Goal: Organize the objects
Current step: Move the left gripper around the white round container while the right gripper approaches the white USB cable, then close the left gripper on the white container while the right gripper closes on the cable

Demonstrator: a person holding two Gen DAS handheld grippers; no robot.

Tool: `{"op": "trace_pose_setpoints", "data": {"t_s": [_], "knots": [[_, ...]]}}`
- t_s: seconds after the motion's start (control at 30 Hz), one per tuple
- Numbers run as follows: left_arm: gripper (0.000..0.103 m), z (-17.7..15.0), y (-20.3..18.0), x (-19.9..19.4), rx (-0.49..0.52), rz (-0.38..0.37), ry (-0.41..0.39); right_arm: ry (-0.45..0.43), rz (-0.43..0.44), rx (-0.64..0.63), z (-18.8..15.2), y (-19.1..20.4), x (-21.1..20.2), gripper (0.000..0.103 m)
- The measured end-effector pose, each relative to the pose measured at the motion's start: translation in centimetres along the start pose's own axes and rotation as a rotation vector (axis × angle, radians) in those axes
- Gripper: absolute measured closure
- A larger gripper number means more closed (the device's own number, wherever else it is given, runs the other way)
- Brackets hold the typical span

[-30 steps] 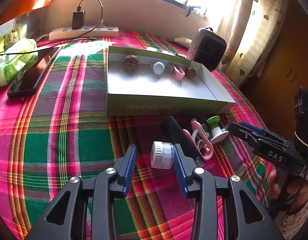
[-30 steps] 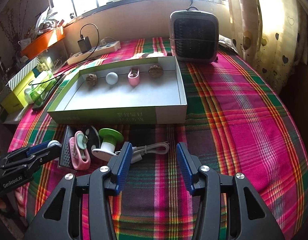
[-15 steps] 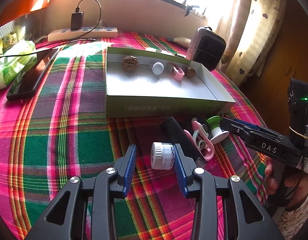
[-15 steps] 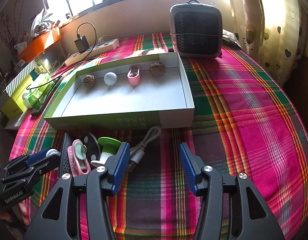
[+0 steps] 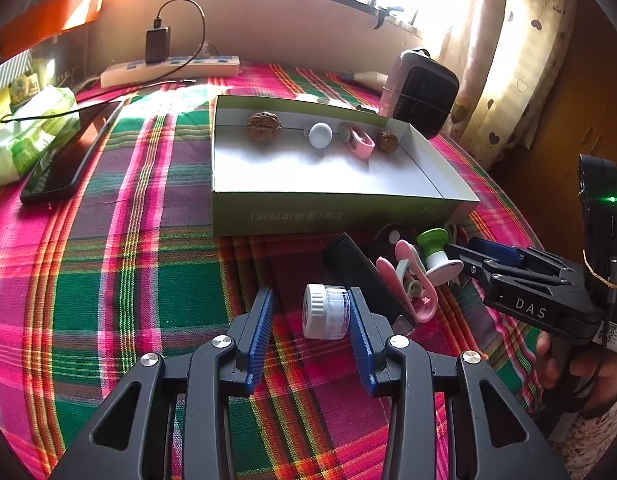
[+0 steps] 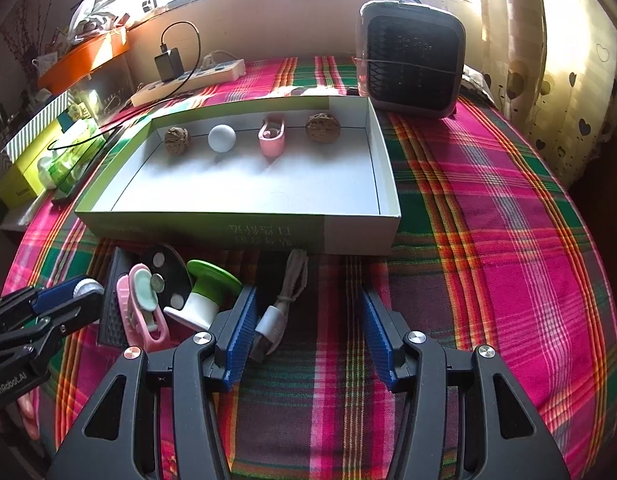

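Against the second before, we see the right tool [image 6: 306, 326] with its jaws just opened wider, and the white USB cable [image 6: 282, 304], which lay crosswise ahead of its left pad, now running lengthwise between the two blue pads, close to the left one and touched by neither. The left tool [image 5: 310, 324] has not shifted: its jaws stand apart around the small clear jar with a white ribbed cap [image 5: 326, 312], which lies on its side on the plaid-covered bench [image 5: 108, 260]; the right pad looks to be against the jar and the left pad is clear of it, so nothing is gripped.

Both tools tilt steeply down toward the bench, just on the near side of the shallow green-and-white cardboard box [image 6: 244, 232]. A hand [image 5: 576, 372] grips the right tool's handle. Between the two tools, also near that box's front wall, lie a green-and-white spool [image 6: 206, 292], a pink clip [image 6: 144, 312] and a black flat bar [image 5: 360, 268]. Along the box's far wall sit two walnuts [image 6: 176, 140], a white ball [image 6: 221, 138] and a pink case [image 6: 272, 140].
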State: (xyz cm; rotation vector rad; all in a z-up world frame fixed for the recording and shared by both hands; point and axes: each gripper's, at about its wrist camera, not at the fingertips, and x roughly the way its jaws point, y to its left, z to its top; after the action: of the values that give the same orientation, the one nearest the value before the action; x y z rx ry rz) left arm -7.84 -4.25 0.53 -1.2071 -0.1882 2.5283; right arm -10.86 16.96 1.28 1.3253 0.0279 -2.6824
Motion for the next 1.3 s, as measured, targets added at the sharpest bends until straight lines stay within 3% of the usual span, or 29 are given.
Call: {"op": "trace_pose_setpoints", "data": {"t_s": [0.33,0.43,0.6,1.13,1.23,1.3], "knots": [[0.067,-0.2,-0.3,-0.1,-0.004,0.036,0.002,-0.015,-0.069,-0.031,-1.6,-1.9,-1.8,0.051],[0.067,-0.4,-0.5,-0.3,-0.005,0.054,0.003,-0.048,-0.056,0.013,-2.1,-2.6,-2.8,0.051],[0.067,-0.8,-1.0,-0.5,-0.007,0.085,0.008,-0.049,0.032,-0.016,-2.4,-1.7,-2.7,0.051],[0.067,-0.7,-1.9,-0.1,0.058,0.14,0.005,-0.019,-0.017,-0.056,-2.6,-1.7,-1.8,0.051],[0.067,-0.7,-1.9,0.0,0.061,0.138,0.003,-0.023,-0.024,-0.047,-2.7,-1.8,-1.9,0.057],[0.07,-0.8,-1.8,-0.1,0.059,0.14,-0.001,-0.026,-0.027,-0.043,-2.7,-1.8,-2.0,0.068]]}}
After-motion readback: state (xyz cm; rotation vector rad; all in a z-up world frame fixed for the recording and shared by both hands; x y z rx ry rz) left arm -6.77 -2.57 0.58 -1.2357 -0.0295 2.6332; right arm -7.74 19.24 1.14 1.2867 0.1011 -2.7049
